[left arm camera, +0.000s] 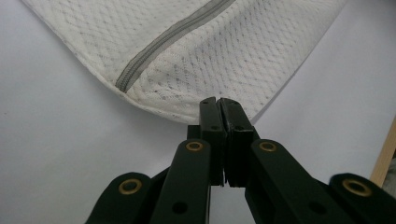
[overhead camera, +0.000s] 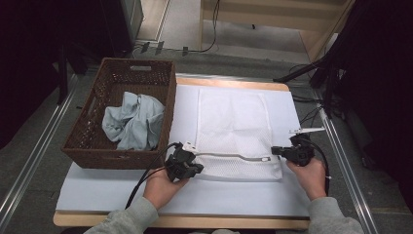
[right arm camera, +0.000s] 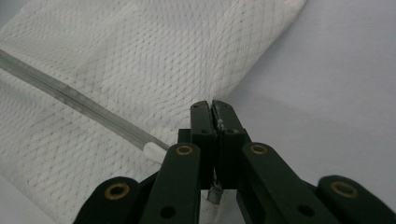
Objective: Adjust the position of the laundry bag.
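Note:
A white mesh laundry bag (overhead camera: 234,126) lies flat on the white table cover (overhead camera: 219,197), its grey zipper (overhead camera: 229,156) running along the near edge. My left gripper (overhead camera: 193,157) is shut on the bag's near left corner. In the left gripper view the closed jaws (left arm camera: 218,103) pinch the hem of the mesh bag (left arm camera: 210,46) just below the zipper (left arm camera: 173,37). My right gripper (overhead camera: 274,150) is shut on the near right corner. In the right gripper view the jaws (right arm camera: 211,106) clamp the mesh bag (right arm camera: 116,70) beside the white end of the zipper (right arm camera: 154,151), with a small metal piece showing below them.
A brown wicker basket (overhead camera: 170,97) stands at the table's left, holding a crumpled pale blue-grey cloth (overhead camera: 134,119). The wooden table edge (overhead camera: 180,222) runs along the front. Cables and dark stands crowd the floor at the far right.

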The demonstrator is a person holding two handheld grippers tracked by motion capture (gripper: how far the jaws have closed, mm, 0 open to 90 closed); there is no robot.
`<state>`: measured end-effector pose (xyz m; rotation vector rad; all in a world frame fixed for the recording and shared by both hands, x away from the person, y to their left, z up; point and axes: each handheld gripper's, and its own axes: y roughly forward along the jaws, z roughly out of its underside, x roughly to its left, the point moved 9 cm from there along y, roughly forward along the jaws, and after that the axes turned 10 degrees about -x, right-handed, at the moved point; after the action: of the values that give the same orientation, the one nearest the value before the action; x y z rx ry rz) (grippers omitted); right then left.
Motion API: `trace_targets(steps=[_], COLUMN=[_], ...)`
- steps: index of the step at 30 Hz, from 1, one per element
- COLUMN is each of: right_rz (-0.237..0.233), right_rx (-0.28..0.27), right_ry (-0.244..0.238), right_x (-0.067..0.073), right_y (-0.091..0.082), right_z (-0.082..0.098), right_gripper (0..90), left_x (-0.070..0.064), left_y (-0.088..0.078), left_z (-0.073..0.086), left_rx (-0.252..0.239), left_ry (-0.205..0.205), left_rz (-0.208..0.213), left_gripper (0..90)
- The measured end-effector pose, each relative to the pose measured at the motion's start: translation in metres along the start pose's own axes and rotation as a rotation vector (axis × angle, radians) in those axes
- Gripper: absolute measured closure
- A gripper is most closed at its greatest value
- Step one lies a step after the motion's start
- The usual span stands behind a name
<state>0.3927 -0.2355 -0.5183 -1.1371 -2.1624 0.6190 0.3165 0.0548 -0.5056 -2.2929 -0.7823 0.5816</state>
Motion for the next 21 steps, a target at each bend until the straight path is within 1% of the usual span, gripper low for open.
trace_targets(steps=[1,3,5,6,7,9,12,15,17,20,21], right_rz=[0.002,0.000,-0.001,-0.001,0.000,0.002,-0.002,-0.006,-0.011,-0.014,-0.011], right_rx=[0.004,0.009,0.010,0.010,0.005,0.008,0.009,0.014,0.009,0.019,0.019], right_ry=[-0.004,-0.008,-0.013,-0.019,-0.025,-0.034,-0.035,-0.034,-0.032,-0.034,-0.037], right_x=[0.000,0.004,0.005,0.006,0.007,0.008,0.010,0.010,0.011,0.012,0.012], right_y=[-0.001,-0.003,-0.003,-0.004,-0.004,-0.006,-0.007,-0.009,-0.010,-0.010,-0.010], right_z=[0.001,0.005,0.006,0.007,0.007,0.009,0.012,0.015,0.016,0.018,0.018], right_gripper=[89.2,89.2,89.1,89.1,89.1,89.0,88.7,88.5,88.6,88.7,88.7], left_x=[0.000,-0.002,-0.002,-0.003,-0.004,-0.004,-0.007,-0.008,-0.008,-0.011,-0.012], left_y=[-0.001,-0.001,-0.003,-0.003,-0.004,-0.006,-0.008,-0.009,-0.009,-0.009,-0.009], left_z=[0.002,0.006,0.010,0.011,0.011,0.012,0.014,0.017,0.019,0.020,0.021], left_rx=[0.003,0.001,0.003,0.002,-0.006,-0.005,-0.010,-0.010,-0.003,-0.015,-0.014], left_ry=[-0.004,-0.026,-0.017,-0.017,-0.026,-0.028,-0.038,-0.033,-0.039,-0.060,-0.060], left_rz=[0.002,0.013,0.009,0.015,0.020,0.023,0.033,0.032,0.035,0.056,0.053], left_gripper=[88.8,88.8,88.7,88.6,88.5,88.5,88.5,88.4,88.4,88.4,88.4])
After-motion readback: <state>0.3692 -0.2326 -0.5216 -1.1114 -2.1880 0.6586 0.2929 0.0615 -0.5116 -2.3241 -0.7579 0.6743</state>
